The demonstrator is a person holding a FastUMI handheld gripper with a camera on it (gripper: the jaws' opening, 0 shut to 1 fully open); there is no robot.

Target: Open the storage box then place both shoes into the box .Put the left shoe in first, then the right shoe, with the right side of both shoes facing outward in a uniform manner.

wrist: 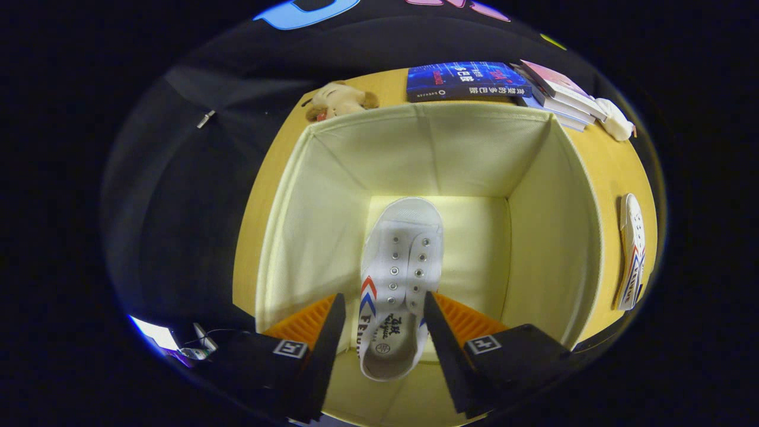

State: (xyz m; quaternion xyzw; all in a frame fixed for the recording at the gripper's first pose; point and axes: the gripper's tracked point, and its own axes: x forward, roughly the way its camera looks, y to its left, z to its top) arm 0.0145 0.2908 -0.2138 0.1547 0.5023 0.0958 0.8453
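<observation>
I look down into the open cream fabric storage box (551,196) on the yellow table. A white canvas shoe (397,279) with red and blue chevrons lies inside it, toe toward the far wall and heel toward me. My gripper (384,299) hangs over the box's near side, one finger on each side of the shoe's heel half. A slim strip of the box shows between the left finger (329,338) and the shoe; the right finger (442,338) overlaps the shoe's edge. The jaws stand open around the shoe. The second white shoe (631,255) lies on its side on the table, right of the box.
Beyond the box's far wall lie a blue book (465,82), a stack of books (557,95), a small plush toy (338,99) and a white object (615,118). The bare table (614,166) runs along the right of the box. Some small devices (198,344) sit beside my left finger.
</observation>
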